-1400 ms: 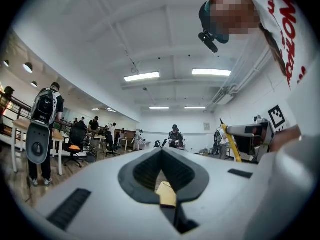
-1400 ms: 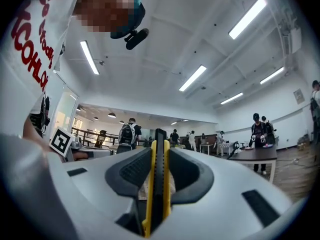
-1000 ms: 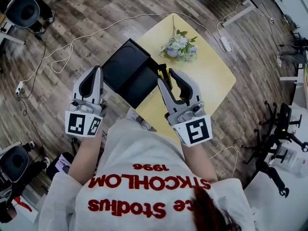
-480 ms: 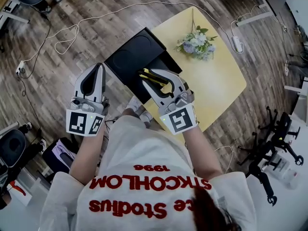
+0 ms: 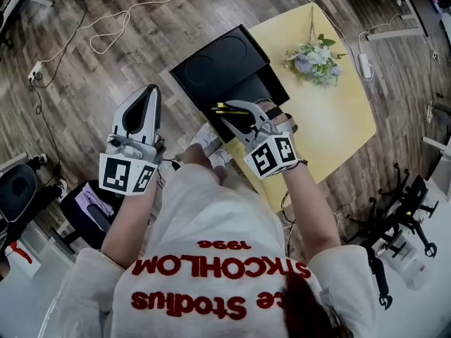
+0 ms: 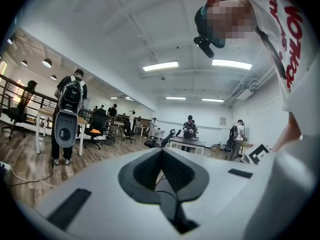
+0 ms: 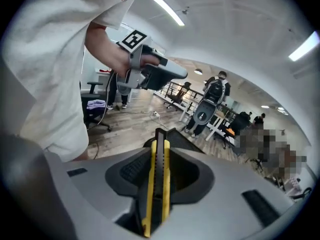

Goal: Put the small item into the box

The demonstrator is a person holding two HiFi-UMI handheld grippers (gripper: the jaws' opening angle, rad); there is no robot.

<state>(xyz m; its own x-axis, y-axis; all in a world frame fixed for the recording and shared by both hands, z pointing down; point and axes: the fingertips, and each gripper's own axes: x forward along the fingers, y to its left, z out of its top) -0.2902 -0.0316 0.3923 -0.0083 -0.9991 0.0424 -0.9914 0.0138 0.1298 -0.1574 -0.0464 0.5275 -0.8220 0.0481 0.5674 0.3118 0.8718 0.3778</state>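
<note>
A black box (image 5: pixel 251 92) stands open on the yellow table (image 5: pixel 337 122), its lid (image 5: pixel 215 63) laid back to the left. My right gripper (image 5: pixel 235 114) hangs over the box's near edge, shut on a yellow and black utility knife (image 5: pixel 227 108) that sticks out leftwards past the tips. In the right gripper view the knife (image 7: pixel 157 176) stands on edge between the pads, with the box's dark corner (image 7: pixel 184 140) just beyond it. My left gripper (image 5: pixel 143 103) is off the table to the left over the floor; its jaws meet with nothing between them (image 6: pixel 161 153).
A bunch of flowers (image 5: pixel 314 57) lies at the table's far side. A power strip (image 5: pixel 364 65) and white cables (image 5: pixel 106 30) lie on the wooden floor. Office chairs (image 5: pixel 17 203) stand at the left. People and desks (image 6: pixel 190 134) fill the room behind.
My right gripper has come down and rolled, bringing the knife from beside the box to over its near edge. The left gripper has sunk a little and stays shut.
</note>
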